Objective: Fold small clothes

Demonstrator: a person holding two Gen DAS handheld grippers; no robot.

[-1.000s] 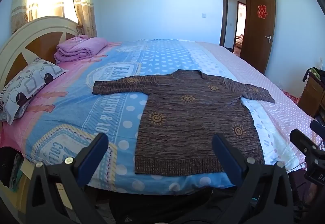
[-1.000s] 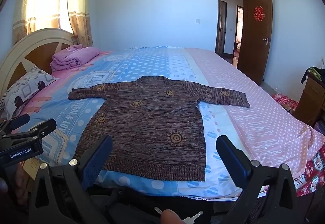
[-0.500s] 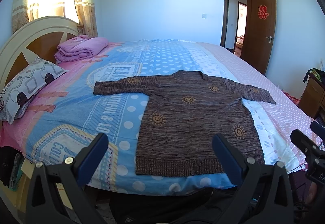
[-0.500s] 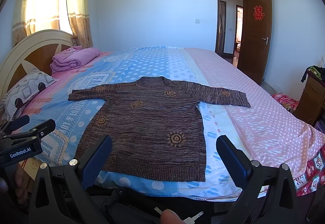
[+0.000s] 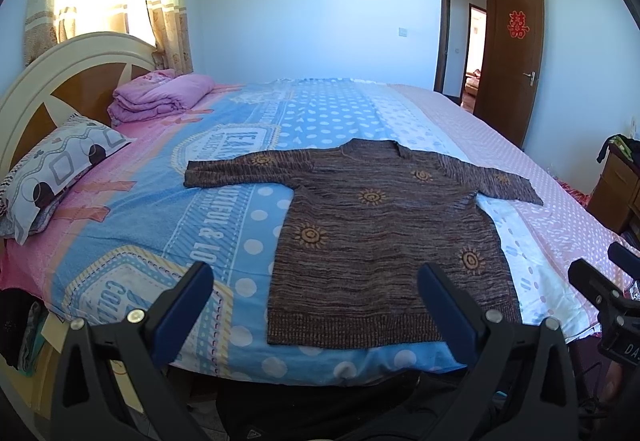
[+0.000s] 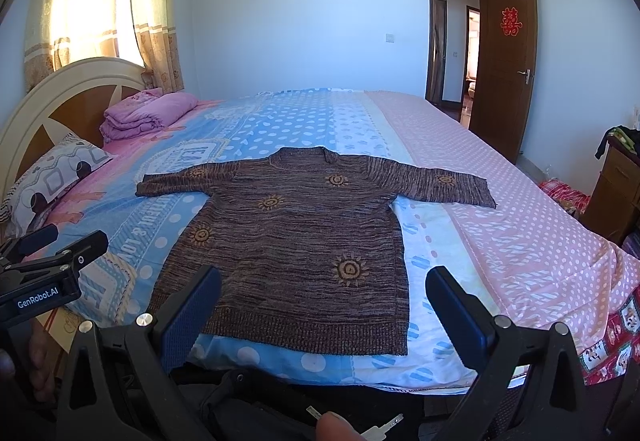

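Note:
A brown knitted sweater (image 5: 384, 237) with orange sun motifs lies flat on the bed, sleeves spread, hem toward me; it also shows in the right wrist view (image 6: 296, 245). My left gripper (image 5: 316, 281) is open and empty, held before the near bed edge, over the hem's left part. My right gripper (image 6: 324, 285) is open and empty, near the hem's middle. Each gripper also shows at the side of the other's view: the right gripper (image 5: 600, 289) and the left gripper (image 6: 52, 257).
The bed (image 5: 224, 225) has a blue and pink patterned sheet. A folded pink blanket (image 5: 160, 97) and a patterned pillow (image 5: 56, 169) lie by the headboard at left. A wooden cabinet (image 5: 616, 185) stands at right. An open door (image 5: 508, 61) is at the back.
Both views have shifted very slightly; the sweater lies as before and both grippers stay open.

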